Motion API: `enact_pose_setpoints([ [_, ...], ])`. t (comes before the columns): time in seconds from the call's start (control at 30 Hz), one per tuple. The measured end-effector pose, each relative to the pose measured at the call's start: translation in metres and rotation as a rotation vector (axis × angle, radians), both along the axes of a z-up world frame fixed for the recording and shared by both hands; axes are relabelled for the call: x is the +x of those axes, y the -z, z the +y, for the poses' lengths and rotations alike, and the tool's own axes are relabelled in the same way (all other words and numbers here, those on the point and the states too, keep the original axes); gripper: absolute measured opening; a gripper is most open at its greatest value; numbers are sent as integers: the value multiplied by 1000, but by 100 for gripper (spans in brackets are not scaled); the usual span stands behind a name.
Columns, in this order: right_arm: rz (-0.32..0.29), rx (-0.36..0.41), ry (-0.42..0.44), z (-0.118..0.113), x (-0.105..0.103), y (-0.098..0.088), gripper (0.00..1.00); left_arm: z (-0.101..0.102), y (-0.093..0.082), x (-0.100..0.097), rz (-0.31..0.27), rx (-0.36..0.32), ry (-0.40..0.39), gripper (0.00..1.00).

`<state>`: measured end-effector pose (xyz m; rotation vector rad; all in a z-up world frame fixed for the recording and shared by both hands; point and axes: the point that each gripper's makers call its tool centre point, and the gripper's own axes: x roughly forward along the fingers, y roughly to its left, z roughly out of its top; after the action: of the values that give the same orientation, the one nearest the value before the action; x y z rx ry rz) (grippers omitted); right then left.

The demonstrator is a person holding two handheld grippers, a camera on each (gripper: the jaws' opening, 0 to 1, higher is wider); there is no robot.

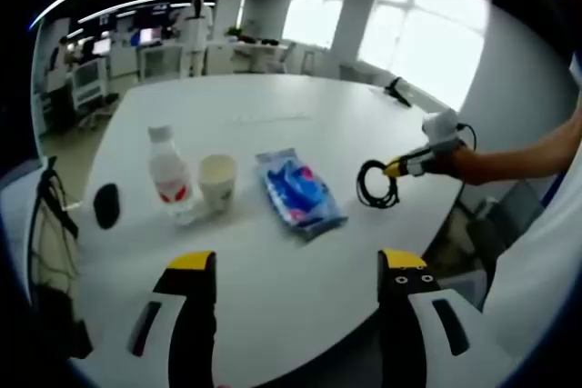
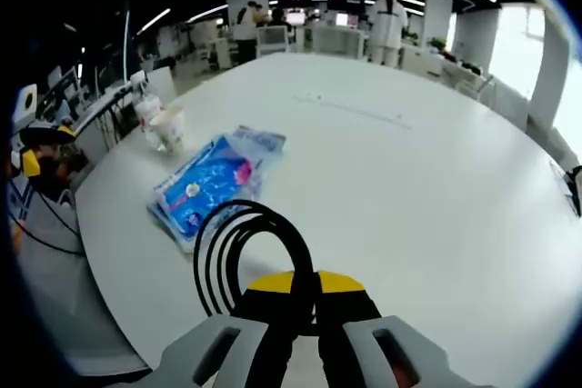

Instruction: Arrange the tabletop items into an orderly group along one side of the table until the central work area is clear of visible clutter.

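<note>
On the white table (image 1: 273, 97) stand a clear water bottle (image 1: 169, 174) with a red label and a paper cup (image 1: 217, 181) side by side. A blue plastic packet (image 1: 300, 190) lies to their right, and a black oval object (image 1: 106, 204) lies to their left. My left gripper (image 1: 296, 265) is open over the near table edge, nothing between its yellow-tipped jaws. My right gripper (image 2: 305, 283) is shut on a coiled black cable (image 2: 245, 252), held above the table next to the blue packet (image 2: 214, 184). That right gripper (image 1: 400, 168) and the cable coil (image 1: 376, 183) also appear in the left gripper view.
A black mesh chair back (image 1: 50, 252) stands at the table's left edge. A dark small item (image 1: 396, 91) lies at the table's far right. A long flat strip (image 2: 355, 108) runs across the table's middle. Desks, chairs and people fill the office behind.
</note>
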<state>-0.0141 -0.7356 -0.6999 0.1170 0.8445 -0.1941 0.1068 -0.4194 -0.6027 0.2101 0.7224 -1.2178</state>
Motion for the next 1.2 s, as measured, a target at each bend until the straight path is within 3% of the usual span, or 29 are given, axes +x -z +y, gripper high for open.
enact_pose_setpoints([
  [0.17,49,21,-8,-3,-2,24,4,2,-1,1,-2,-7,-21,72],
  [0.47,97,44,13,-6,-4,36,4,3,-3,0,-2,-9,-33,72],
  [1.2,133,56,22,-3,-4,54,5,4,-2,4,1,1,-41,72],
])
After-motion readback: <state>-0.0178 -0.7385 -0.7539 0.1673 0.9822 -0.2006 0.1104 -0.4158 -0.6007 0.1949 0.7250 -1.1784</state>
